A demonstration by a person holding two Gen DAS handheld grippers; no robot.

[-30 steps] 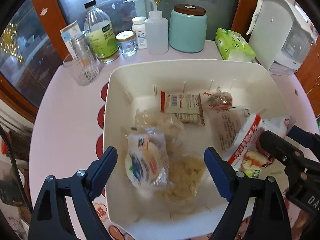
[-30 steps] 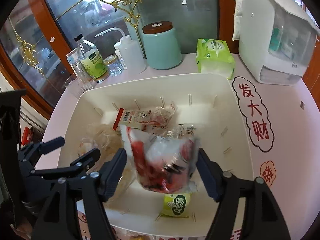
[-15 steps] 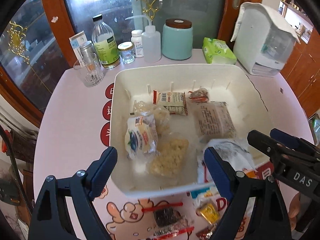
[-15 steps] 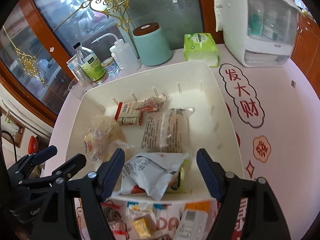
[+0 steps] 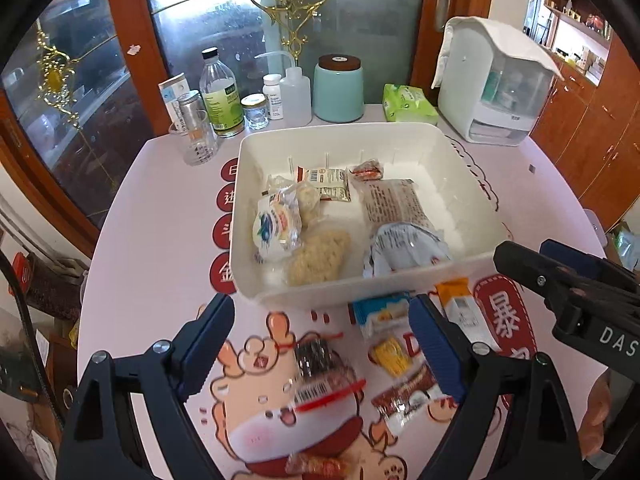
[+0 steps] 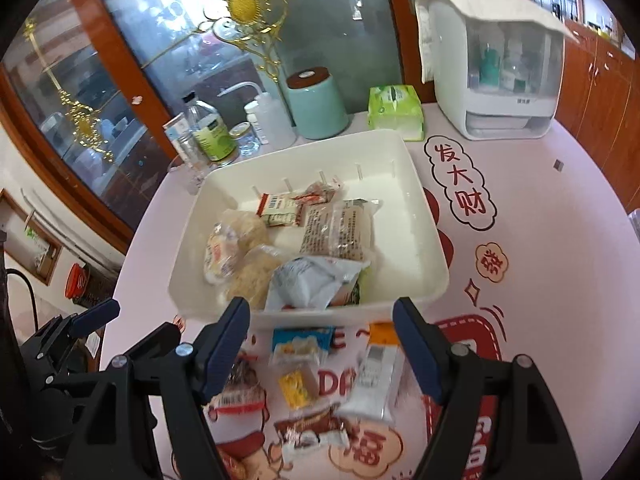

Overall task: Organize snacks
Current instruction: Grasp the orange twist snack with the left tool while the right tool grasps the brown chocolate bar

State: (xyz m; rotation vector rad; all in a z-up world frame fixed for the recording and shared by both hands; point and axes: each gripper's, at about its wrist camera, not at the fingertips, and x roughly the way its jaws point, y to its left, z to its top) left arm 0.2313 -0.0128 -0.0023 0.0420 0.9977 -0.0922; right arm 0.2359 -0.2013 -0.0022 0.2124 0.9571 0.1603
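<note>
Snacks: most lie in white bin (image 5: pixel 452 276) mid-bench (image 5: pixel 160 248); blue packet (image 5: pixel 380 312), orange-white packet (image 5: pixel 460 308), yellow candy (image 5: pixel 390 354) loose near bin. Left gripper (image 5: pixel 320 344), right gripper (image 6: pixel 320 344): fingers apart, empty.

Both wrist views are bright and evenly lit by daylight through the frosted glass door with gold ornament (image 5: pixel 288 20) behind the round pink printed table (image 5: pixel 160 240). Glare whitens the glass panes. Shadows are soft and faint. Fisheye distortion bends the wooden door frames, and black vignetting rings the corners. Wrapped snacks nearest the lens look slightly motion-blurred; the white plastic bin (image 6: pixel 420 240) stays sharp.
</note>
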